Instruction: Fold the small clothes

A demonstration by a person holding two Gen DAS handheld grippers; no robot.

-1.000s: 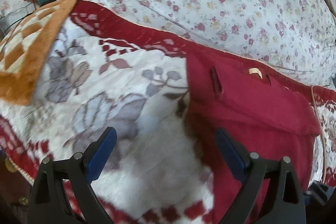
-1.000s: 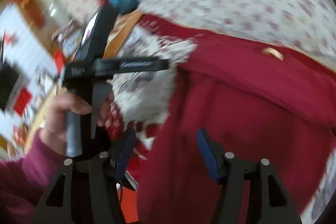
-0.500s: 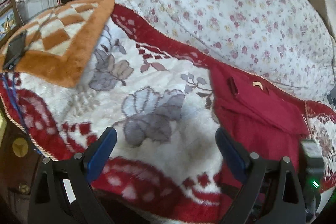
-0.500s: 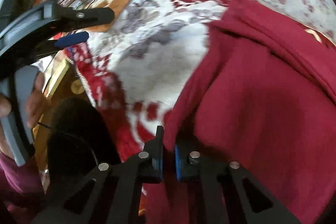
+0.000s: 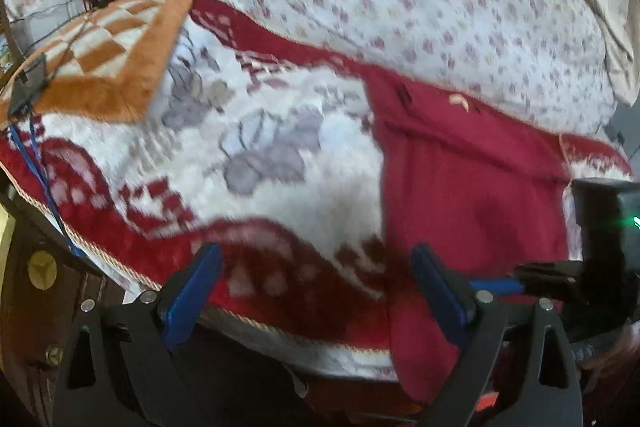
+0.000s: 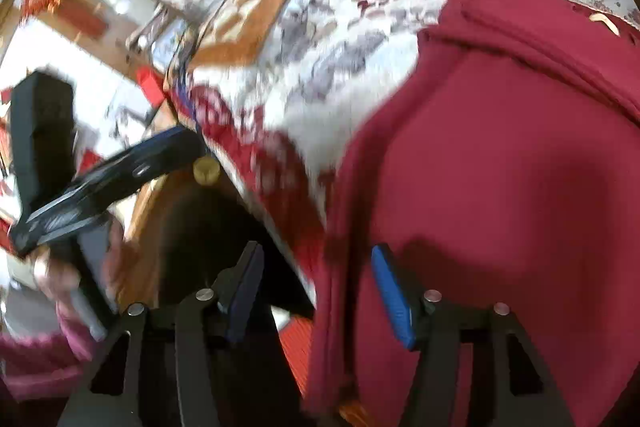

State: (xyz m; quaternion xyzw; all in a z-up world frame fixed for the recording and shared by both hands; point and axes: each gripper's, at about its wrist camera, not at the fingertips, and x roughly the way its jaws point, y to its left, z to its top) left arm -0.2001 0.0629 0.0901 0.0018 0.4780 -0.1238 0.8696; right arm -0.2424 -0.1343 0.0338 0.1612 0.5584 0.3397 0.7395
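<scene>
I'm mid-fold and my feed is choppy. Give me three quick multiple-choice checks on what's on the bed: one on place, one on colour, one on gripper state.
1. Where does the red garment lie?
A. on the patterned blanket, its lower edge hanging over the bed's edge
B. on the orange checked cushion
C. on the floor

2. What colour are the pads on the gripper fingers?
A. green
B. blue
C. yellow

3. How is the right gripper set?
A. shut on the garment
B. shut on nothing
C. open, with the garment's edge hanging between its fingers

Answers:
1 A, the left wrist view shows it spread on the blanket and drooping past the rim.
2 B, both wrist views show blue pads.
3 C, there is a wide gap between its pads, with a fold of red cloth in it.
</scene>
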